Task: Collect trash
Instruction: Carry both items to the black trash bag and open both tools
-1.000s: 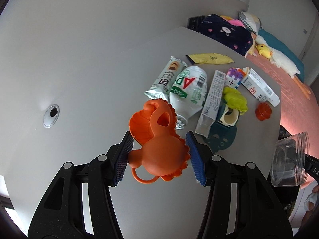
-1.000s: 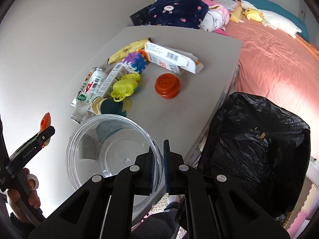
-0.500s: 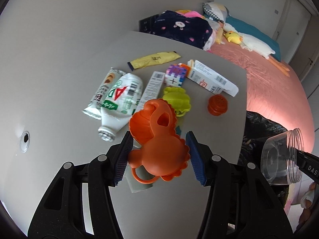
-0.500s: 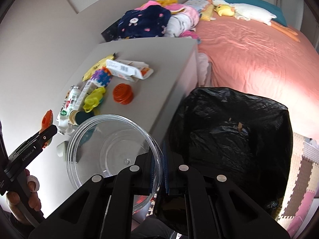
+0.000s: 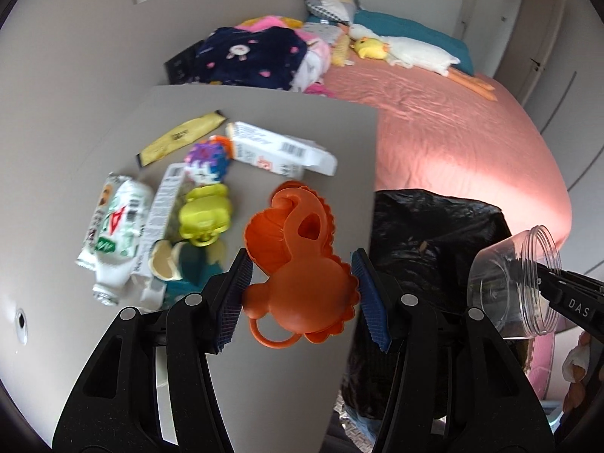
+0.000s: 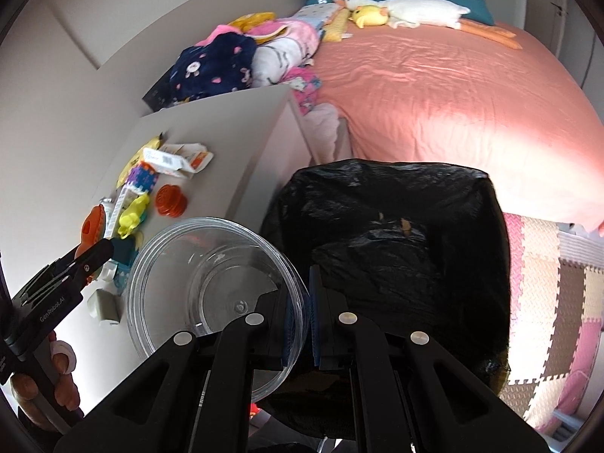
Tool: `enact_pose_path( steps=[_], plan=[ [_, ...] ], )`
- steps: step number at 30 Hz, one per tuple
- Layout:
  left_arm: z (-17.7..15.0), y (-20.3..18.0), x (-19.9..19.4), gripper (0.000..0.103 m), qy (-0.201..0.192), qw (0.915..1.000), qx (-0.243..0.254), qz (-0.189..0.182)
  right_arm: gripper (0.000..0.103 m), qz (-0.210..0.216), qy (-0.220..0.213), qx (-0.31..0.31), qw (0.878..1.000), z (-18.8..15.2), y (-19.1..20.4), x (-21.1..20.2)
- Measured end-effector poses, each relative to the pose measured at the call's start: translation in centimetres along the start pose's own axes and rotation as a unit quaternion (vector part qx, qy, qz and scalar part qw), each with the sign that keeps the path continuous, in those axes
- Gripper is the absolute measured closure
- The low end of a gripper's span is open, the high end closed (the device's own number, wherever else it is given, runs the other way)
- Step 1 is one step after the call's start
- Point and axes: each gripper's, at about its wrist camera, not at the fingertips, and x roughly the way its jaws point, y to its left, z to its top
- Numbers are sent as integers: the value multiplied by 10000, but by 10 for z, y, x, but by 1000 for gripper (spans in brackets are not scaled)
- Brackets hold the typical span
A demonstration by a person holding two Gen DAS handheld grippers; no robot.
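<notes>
My left gripper (image 5: 302,298) is shut on an orange plastic toy (image 5: 302,264) and holds it above the table's right edge, beside the black trash bag (image 5: 434,234). My right gripper (image 6: 302,321) is shut on the rim of a clear plastic jar (image 6: 215,283), held at the left edge of the trash bag (image 6: 396,245). The jar also shows at the right of the left wrist view (image 5: 513,283). The left gripper's toy shows at the left of the right wrist view (image 6: 92,228).
The grey table (image 5: 294,139) holds a white carton (image 5: 279,149), a yellow wrapper (image 5: 181,137), a crushed bottle (image 5: 113,226), a yellow toy (image 5: 205,215) and an orange lid (image 6: 171,200). A pink bed (image 6: 434,94) lies behind. Foam mats (image 6: 558,283) cover the floor.
Both grippers have swung right, away from the table and toward the trash bag. The toy and the jar stay held.
</notes>
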Motion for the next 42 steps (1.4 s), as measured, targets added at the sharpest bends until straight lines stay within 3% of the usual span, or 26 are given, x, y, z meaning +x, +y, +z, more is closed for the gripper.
enact_pose_path(
  steps=[12,14,16,17,27,35,42],
  plan=[
    [8,-73,17,49,167,9941,854,-651,93,-456,25,638,9969,-6,-58,-16],
    [9,-83,22,45,319,9916,987,-773,83,-458,59,809,9956,-5,-66,-19],
    [9,-94,28,16,490,9891,1118,-823,46,-488,89,1020,9935,-4,-76,-22],
    [8,-98,29,5,491,9885,1167,-829,43,-549,23,1069,9927,-4,-79,-25],
    [8,-116,36,5,541,9851,1366,-891,41,-610,-148,1240,9903,-1,-92,-31],
    [6,-98,37,5,580,9892,1133,-726,41,-493,-86,983,9939,6,-76,-21],
    [4,-72,32,5,533,9935,874,-508,41,-117,-23,644,9979,12,-50,-10]
  ],
)
